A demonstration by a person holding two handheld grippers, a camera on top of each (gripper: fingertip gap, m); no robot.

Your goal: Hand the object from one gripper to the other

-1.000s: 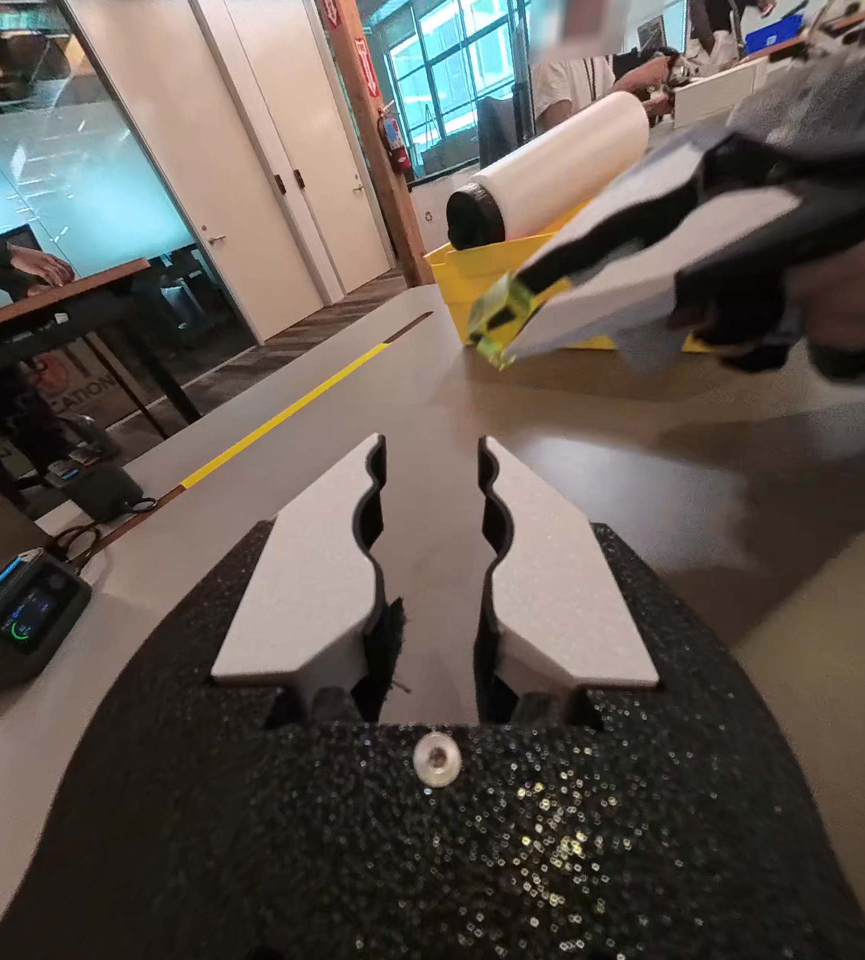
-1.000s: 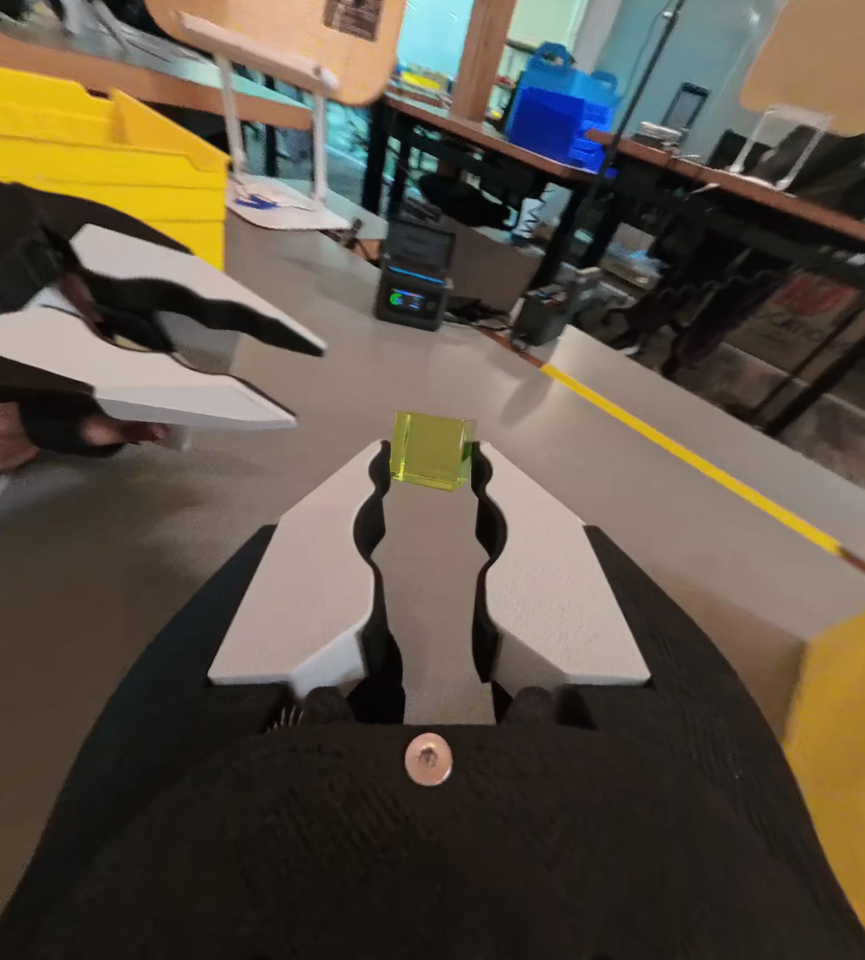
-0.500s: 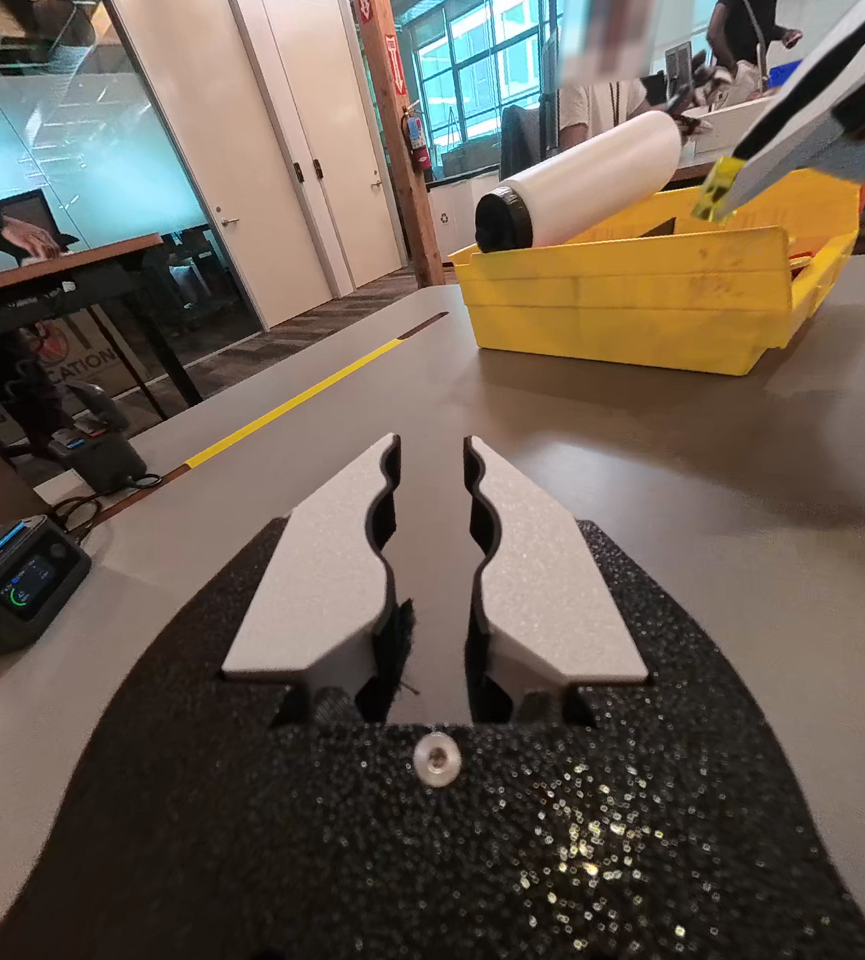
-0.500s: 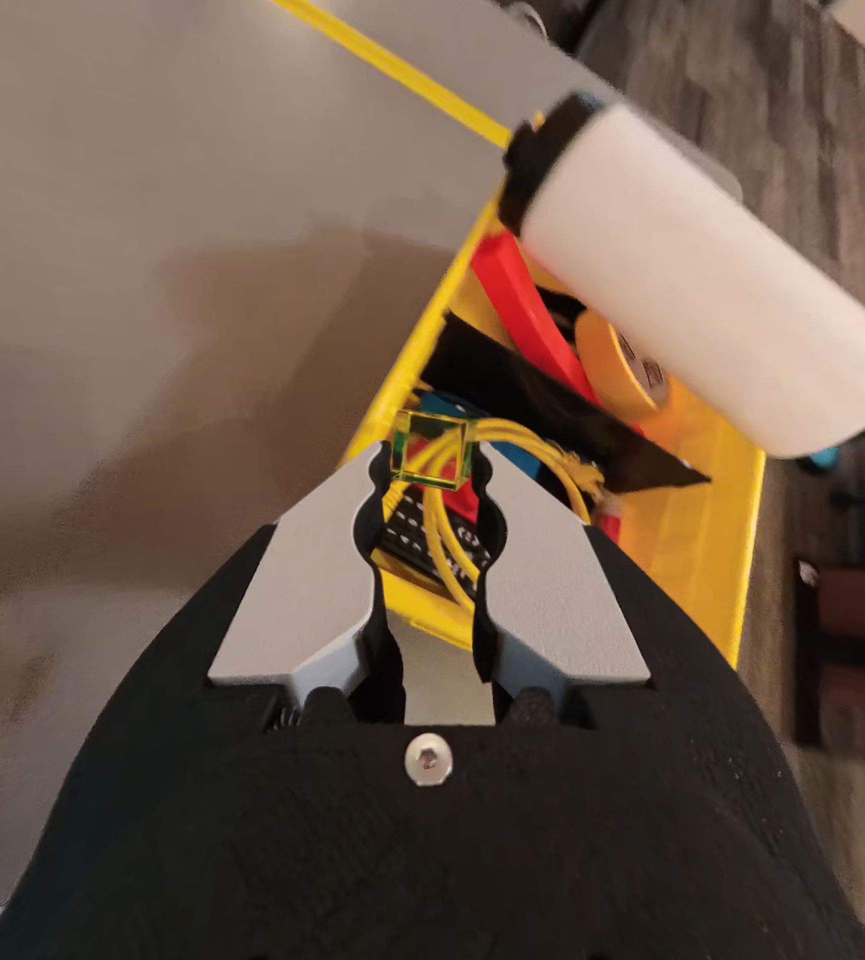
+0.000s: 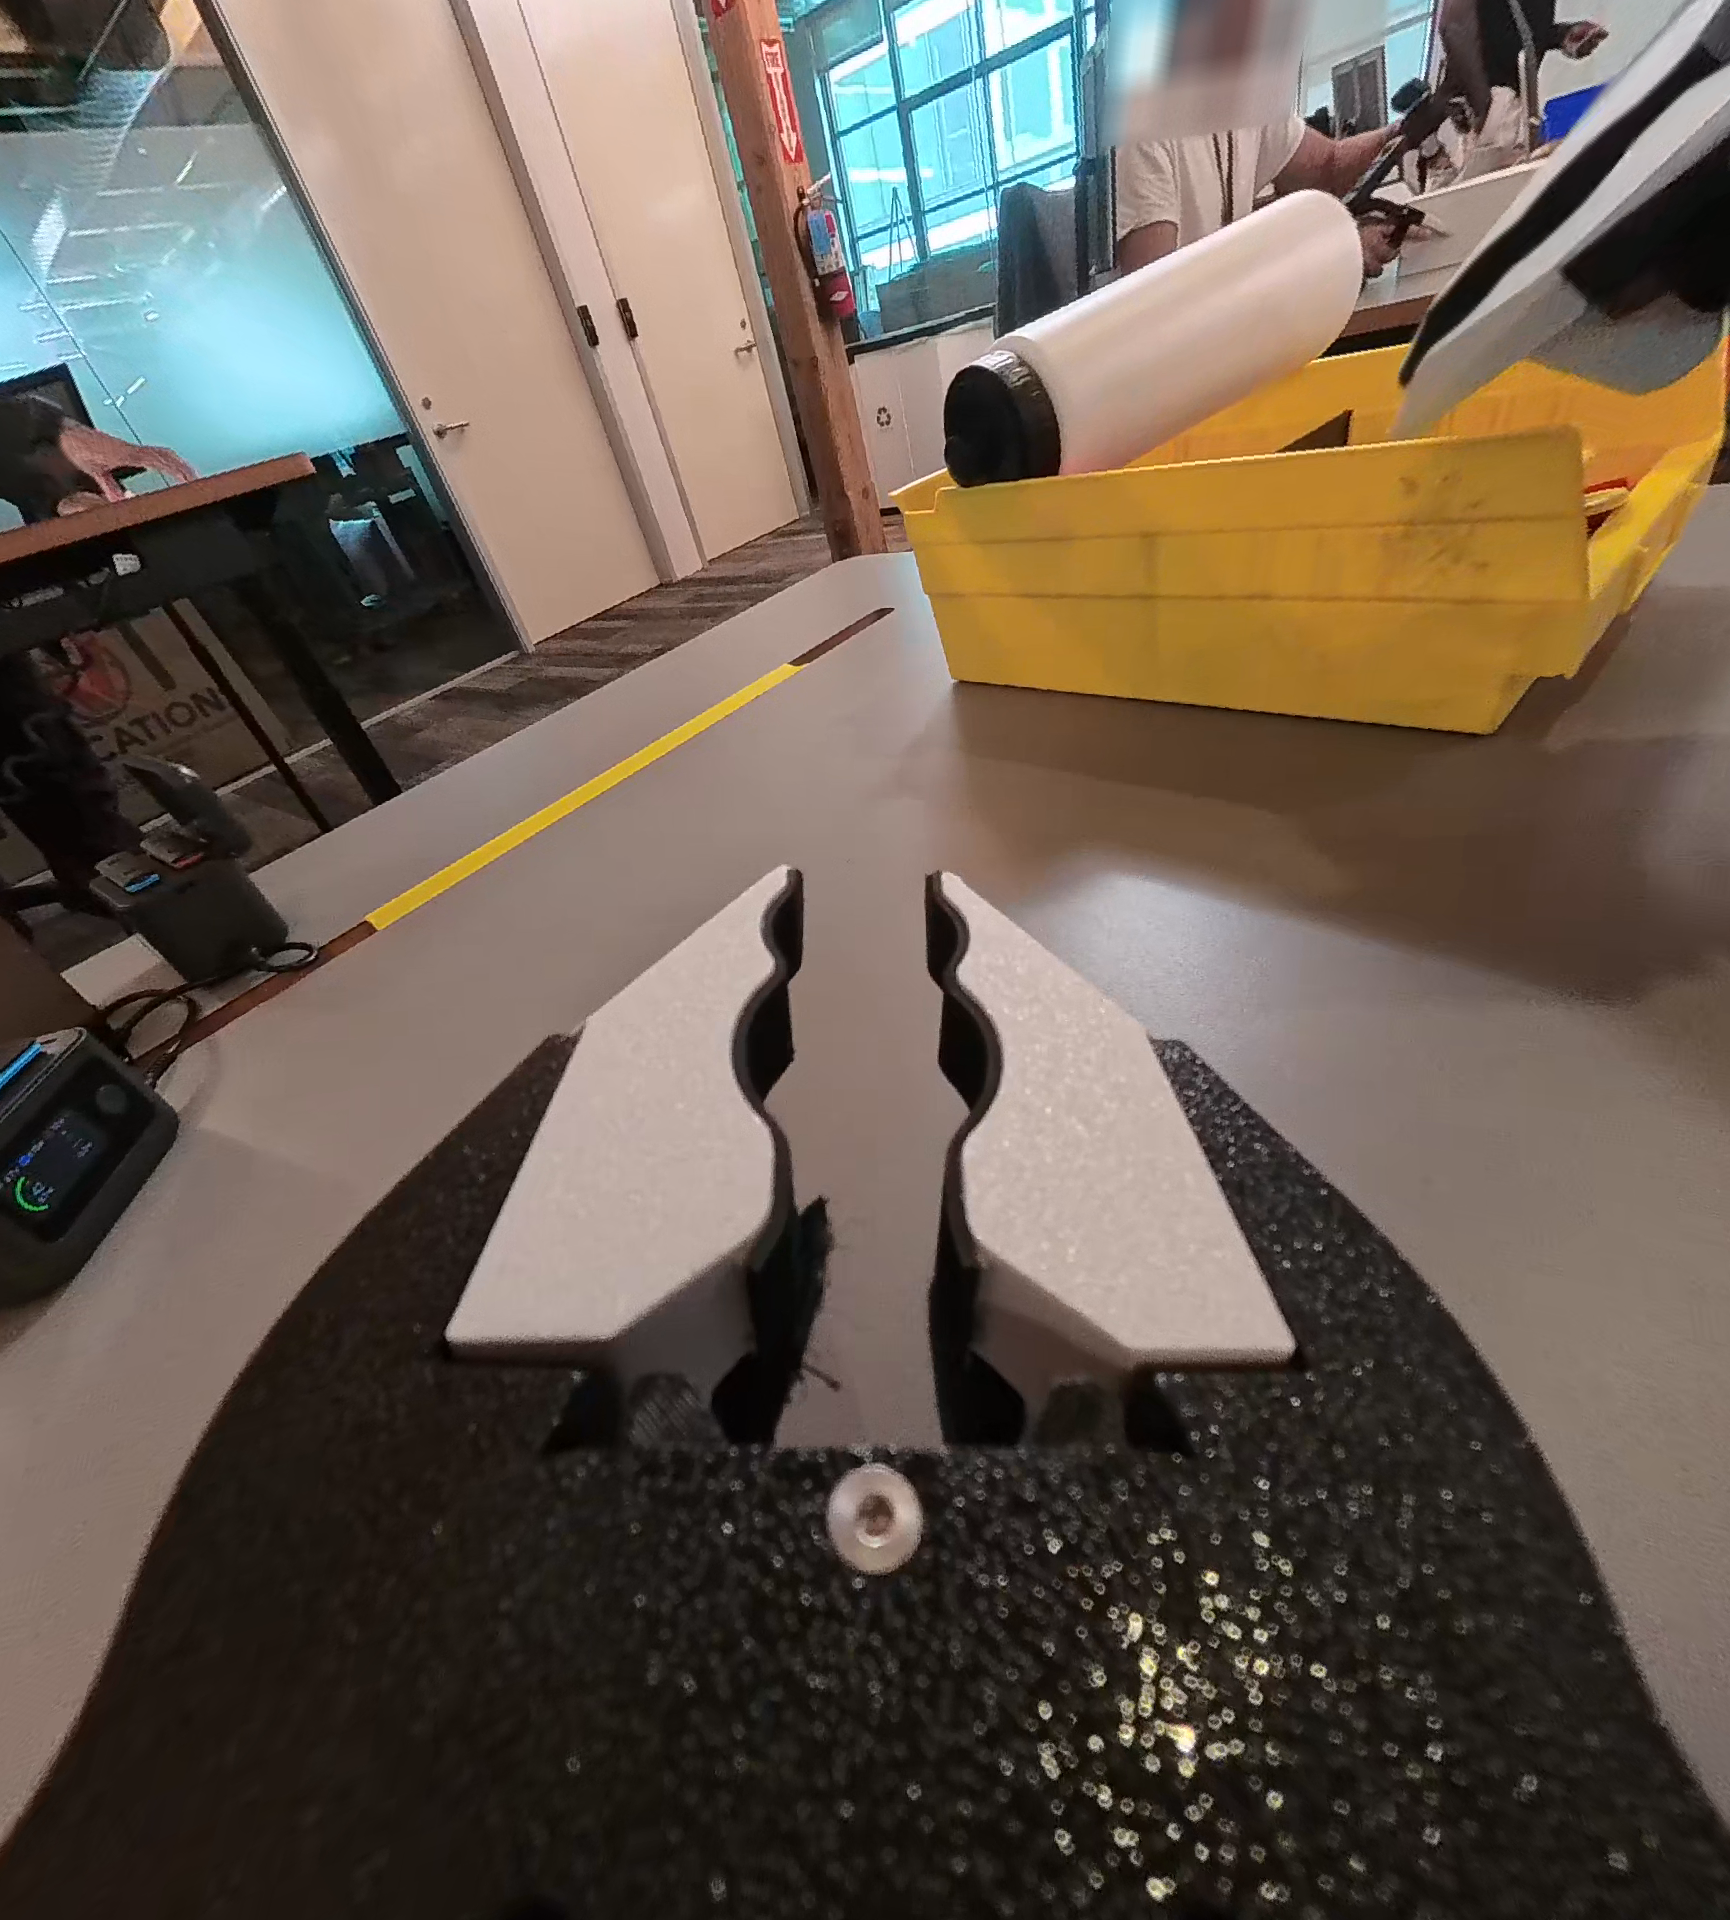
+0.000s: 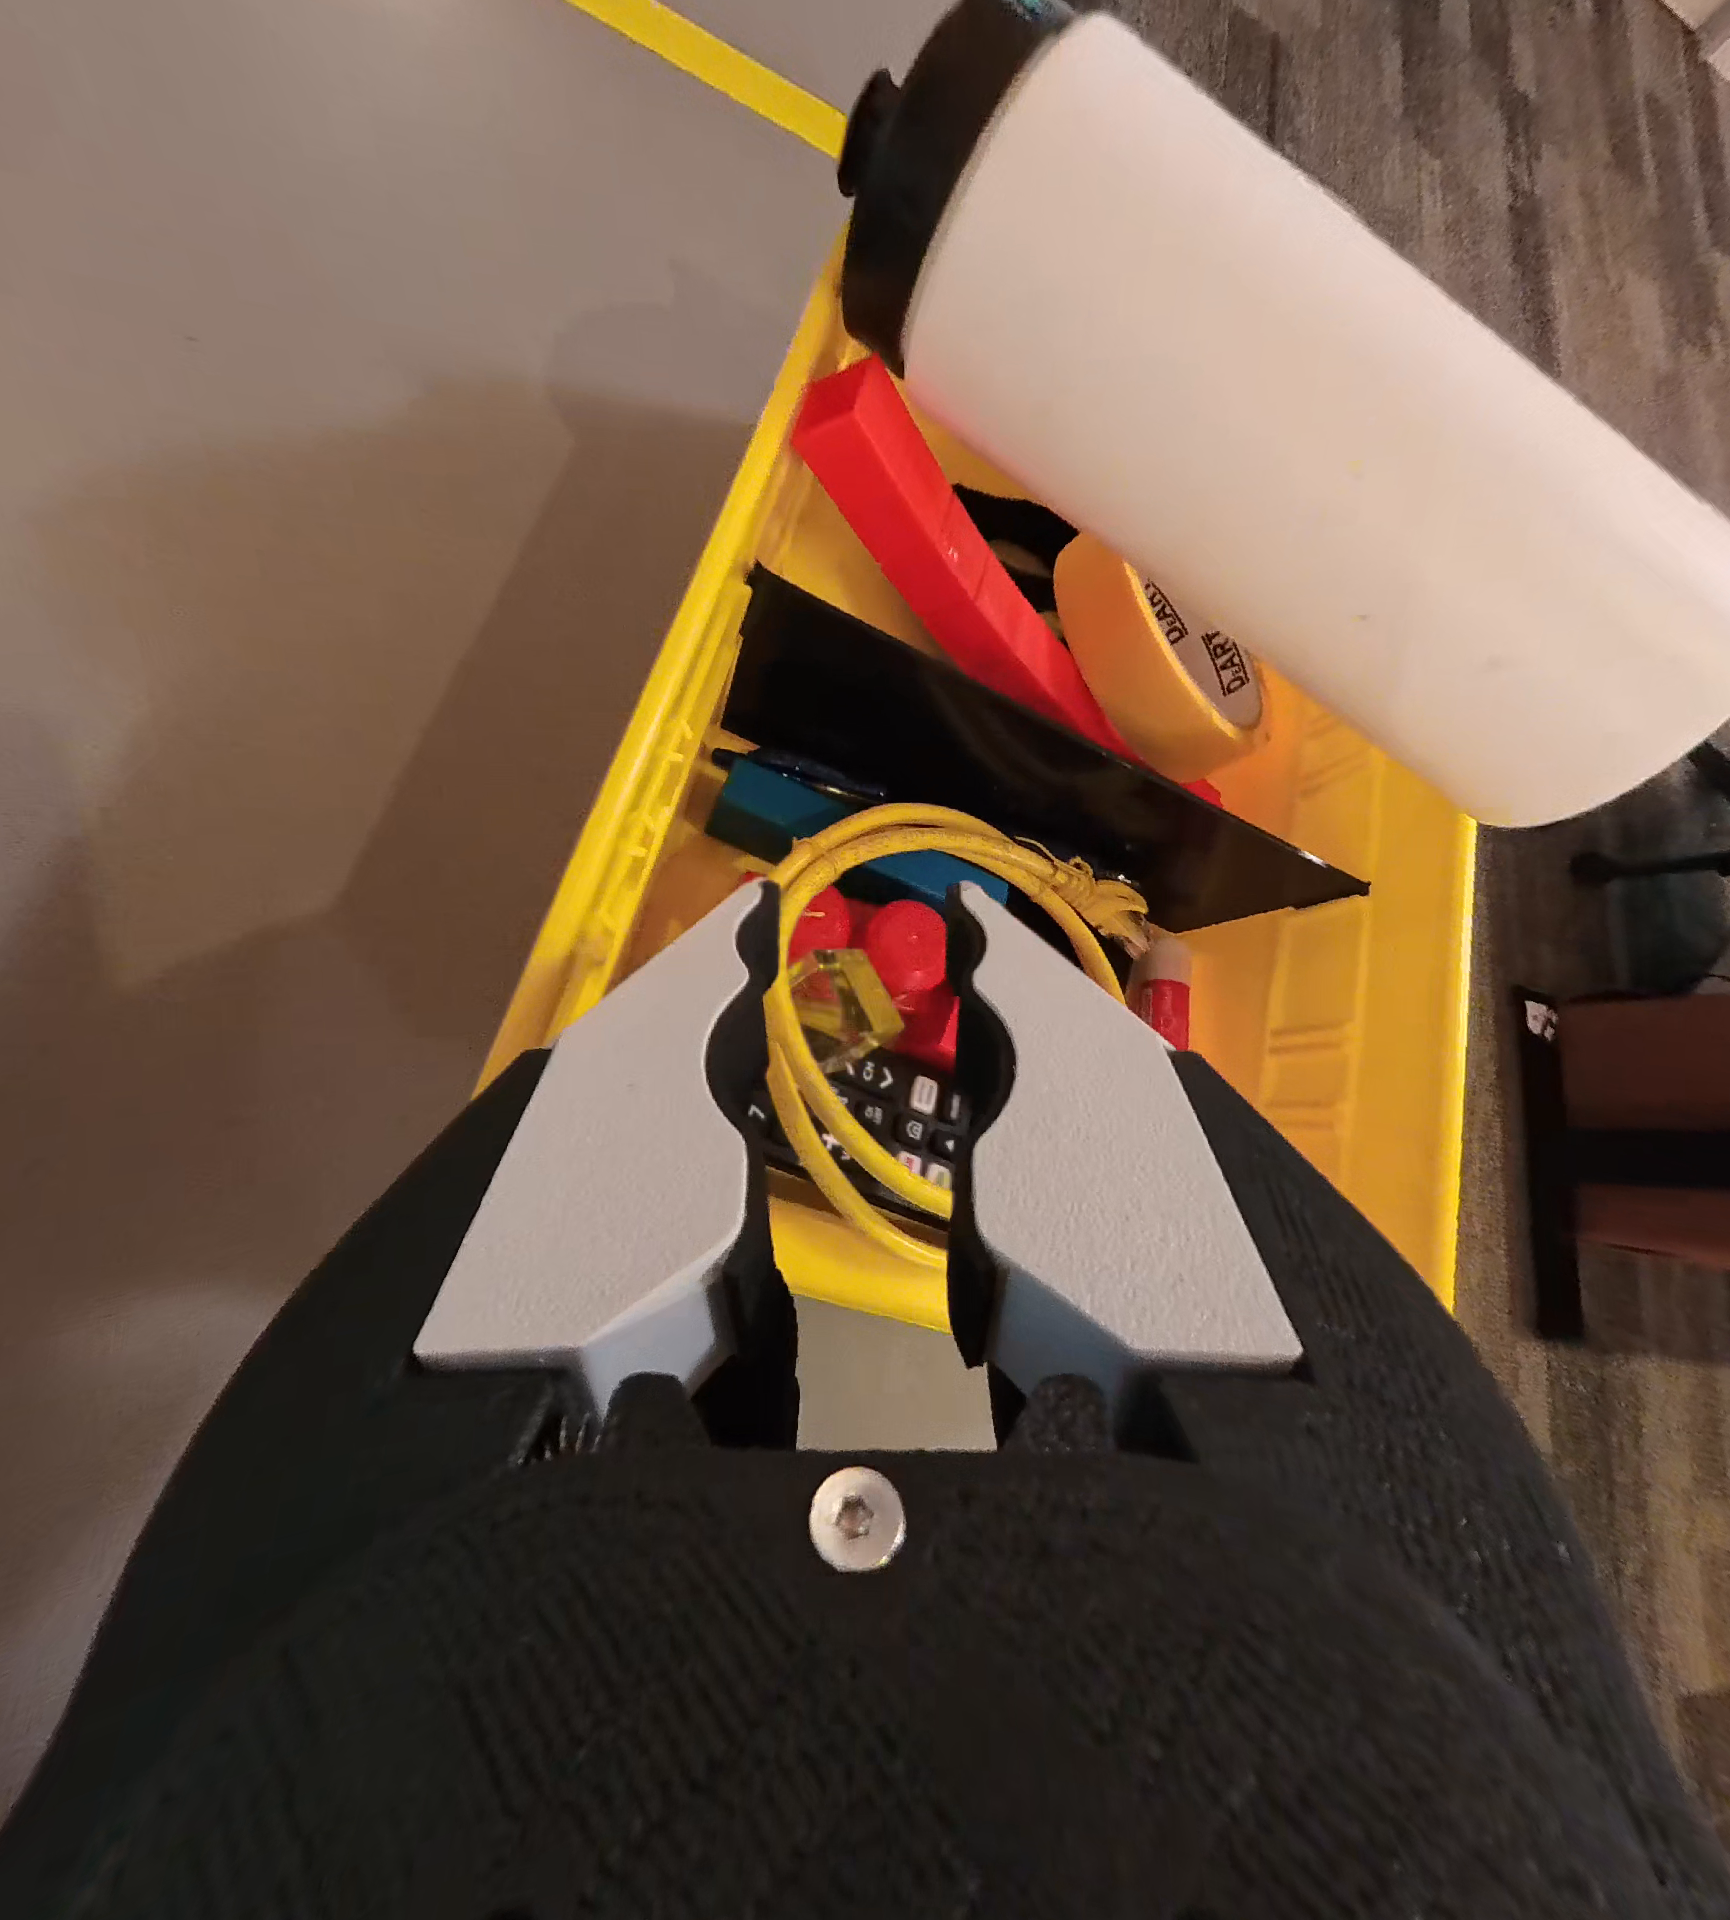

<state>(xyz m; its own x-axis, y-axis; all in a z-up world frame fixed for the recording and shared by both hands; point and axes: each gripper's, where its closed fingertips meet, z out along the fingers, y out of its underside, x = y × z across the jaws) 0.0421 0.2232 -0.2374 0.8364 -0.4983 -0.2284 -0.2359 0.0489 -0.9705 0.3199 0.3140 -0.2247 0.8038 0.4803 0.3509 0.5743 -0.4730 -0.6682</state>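
The small see-through yellow-green cube (image 6: 845,1003) is seen lying among the clutter inside the yellow bin (image 6: 1360,1091), below the gap of the right claw (image 6: 861,904) and no longer touched by its fingers (image 6: 622,1122); whether it is fully settled or only just dropped cannot be told. The right claw is spread fairly wide and nothing is gripped in it. It is held above the bin, pointing down into it. Around the cube a coiled yellow cable (image 6: 902,831), red caps (image 6: 908,940), a dark keypad (image 6: 902,1127), a blue block (image 6: 799,821), a red bar (image 6: 934,561) and a roll of orange tape (image 6: 1162,665) are packed, and a white bottle with a black cap (image 6: 1308,416) is laid across the bin's rim. The left claw (image 5: 861,894) is held low over the grey worktop (image 5: 1360,1039), well apart from the bin (image 5: 1235,582); its fingers are parted by a narrow gap and nothing is carried. The handover seems finished and the cube looks just dropped into the bin. Little more seems called for than lifting the right claw (image 5: 1432,384) clear of the bin without catching the cable or bottle (image 5: 1162,332).
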